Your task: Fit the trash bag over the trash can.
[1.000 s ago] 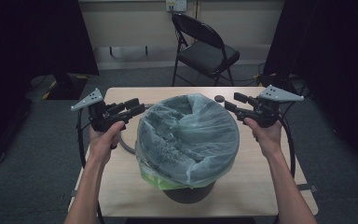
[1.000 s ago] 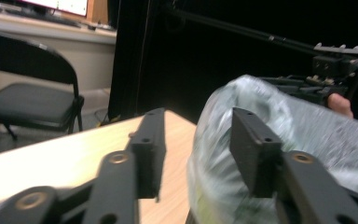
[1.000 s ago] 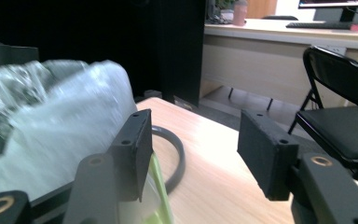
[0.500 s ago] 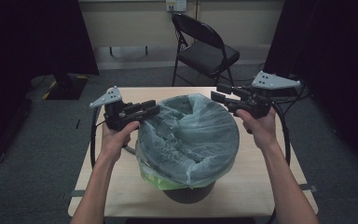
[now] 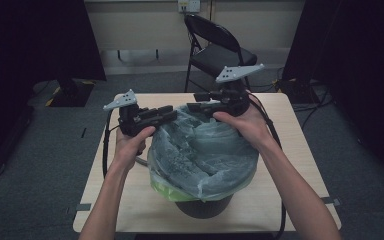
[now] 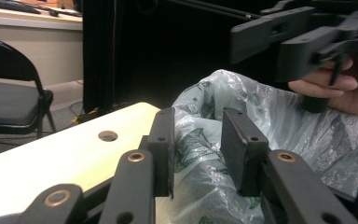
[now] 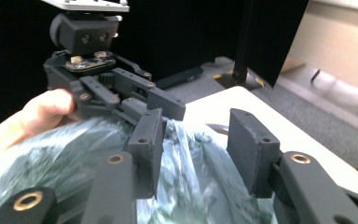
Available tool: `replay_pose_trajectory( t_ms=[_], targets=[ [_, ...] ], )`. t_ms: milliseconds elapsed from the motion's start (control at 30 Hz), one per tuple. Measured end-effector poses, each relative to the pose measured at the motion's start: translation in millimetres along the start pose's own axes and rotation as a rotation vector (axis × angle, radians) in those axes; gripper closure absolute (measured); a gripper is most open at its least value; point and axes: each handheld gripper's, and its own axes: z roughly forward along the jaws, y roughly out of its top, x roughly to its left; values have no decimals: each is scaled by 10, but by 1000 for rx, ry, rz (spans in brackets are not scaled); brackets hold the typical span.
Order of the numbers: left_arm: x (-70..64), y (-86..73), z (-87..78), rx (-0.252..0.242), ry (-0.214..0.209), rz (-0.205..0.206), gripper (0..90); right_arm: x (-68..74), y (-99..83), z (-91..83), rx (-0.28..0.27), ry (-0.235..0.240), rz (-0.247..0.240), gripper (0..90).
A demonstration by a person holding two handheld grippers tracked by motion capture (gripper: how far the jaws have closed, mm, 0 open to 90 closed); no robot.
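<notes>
1. Nearest the person, a dark round plastic bin (image 5: 202, 206) stands on the pale wooden tabletop (image 5: 300, 150). A thin translucent grey-green plastic bag (image 5: 205, 150) lines it, folded over the rim.
2. The left gripper (image 5: 166, 113) hangs at the bag's far-left edge. Its jaws are spread, with a crumpled fold of film in the gap between them (image 6: 198, 154).
3. The right gripper (image 5: 199, 101) hangs at the far edge, just beyond the left jaws. Its jaws are also spread, with film below and between them (image 7: 191, 158).
4. The film looks light, soft, slippery and easily torn. A bunched fold at the rim probably offers the safest hold.
5. Beyond the tabletop stands a black folding chair (image 5: 220, 52).
</notes>
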Motion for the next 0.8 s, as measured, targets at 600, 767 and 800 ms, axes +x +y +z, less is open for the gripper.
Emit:
replay_pose_trajectory(
  t_ms=[600, 767, 800],
  targets=[
    [-3, 44, -28, -1, -4, -9, 585, -38, -248, 543, 407, 109, -47, 375],
    [-90, 48, -51, 51, 38, 48, 550, -27, -328, 591, 436, 94, -48, 381],
    [-99, 42, -52, 61, 42, 54, 547, -21, -342, 601, 447, 85, -56, 387]
  ],
)
